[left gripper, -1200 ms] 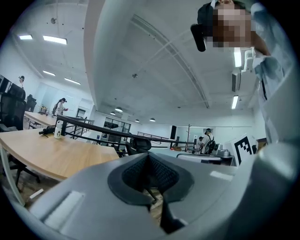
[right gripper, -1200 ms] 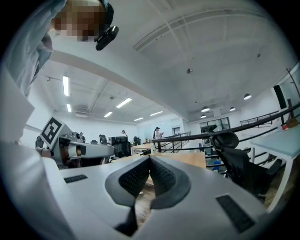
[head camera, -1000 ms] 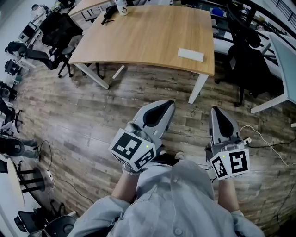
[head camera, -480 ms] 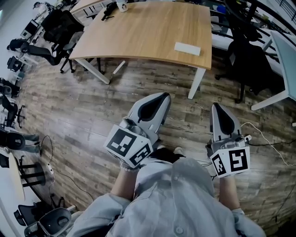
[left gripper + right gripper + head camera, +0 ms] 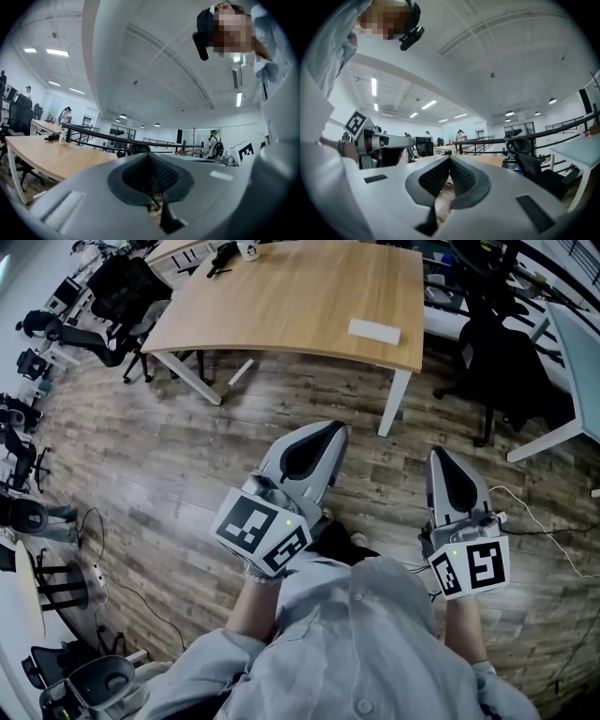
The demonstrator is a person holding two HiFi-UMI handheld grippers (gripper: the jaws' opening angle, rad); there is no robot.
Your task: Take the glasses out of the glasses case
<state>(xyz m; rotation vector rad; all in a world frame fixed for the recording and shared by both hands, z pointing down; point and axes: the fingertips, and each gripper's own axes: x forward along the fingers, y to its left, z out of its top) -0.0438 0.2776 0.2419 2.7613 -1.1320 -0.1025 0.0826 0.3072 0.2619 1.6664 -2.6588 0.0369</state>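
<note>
No legible text; only coded square markers on left gripper [image 5: 330,433], right gripper [image 5: 441,463].

We see a pale wood tabletop [image 5: 281,306] at twelve o'clock, smooth and matt, and a floor [image 5: 141,456] of rough-grained grey-brown planks. The left tongs [image 5: 323,432] and right tongs [image 5: 439,460] have matt grey plastic shells and black ribbed pads [image 5: 139,176]. Our shirt [image 5: 356,643] is grey cloth.

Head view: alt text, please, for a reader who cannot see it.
A person standing on a wood-plank floor holds the left claw and right claw out in front, both shut and empty. Ahead stands a wooden table with a white oblong case lying near its right edge.
</note>
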